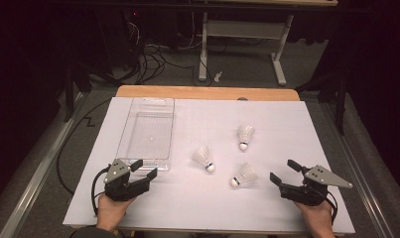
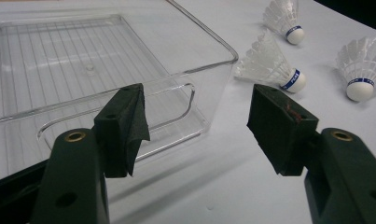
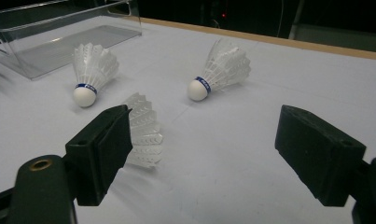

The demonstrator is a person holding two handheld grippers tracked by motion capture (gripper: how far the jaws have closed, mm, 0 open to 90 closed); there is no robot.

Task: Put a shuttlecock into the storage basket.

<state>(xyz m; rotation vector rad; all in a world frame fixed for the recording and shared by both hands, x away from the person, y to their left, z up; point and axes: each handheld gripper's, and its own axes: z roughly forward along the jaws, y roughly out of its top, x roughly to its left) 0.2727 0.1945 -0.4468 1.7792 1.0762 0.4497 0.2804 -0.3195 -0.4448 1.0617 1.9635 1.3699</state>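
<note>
High view: a white tabletop (image 1: pixel 197 198) seen from above, with a person's two hands entering from the bottom edge, each holding a black claw. The left claw (image 1: pixel 144 168) rests near the bottom left, its jaws spread wide with nothing between them, pointing toward the near end of a clear plastic tray (image 1: pixel 138 161) that lies just ahead of it. The tray is empty and runs lengthwise away from the person on the left half of the tabletop. The right claw (image 1: pixel 283 172) rests near the bottom right, jaws also spread wide and holding nothing.

Three white feather shuttlecocks lie on their sides in the middle of the tabletop, between the two claws and apart from one another. The left shuttlecock (image 1: pixel 204 158) lies just right of the tray's near end. The far shuttlecock (image 1: pixel 244 136) lies farther back. The near shuttlecock (image 1: pixel 244 175) lies closest to the right claw, to its left, not touching it.

Left gripper view: the open jaws frame the tray's near wall, which has a handle slot; neither pad touches it.

Right gripper view: the near shuttlecock's feathers show just behind the left-hand jaw, cork hidden; the space between the pads is bare tabletop.
</note>
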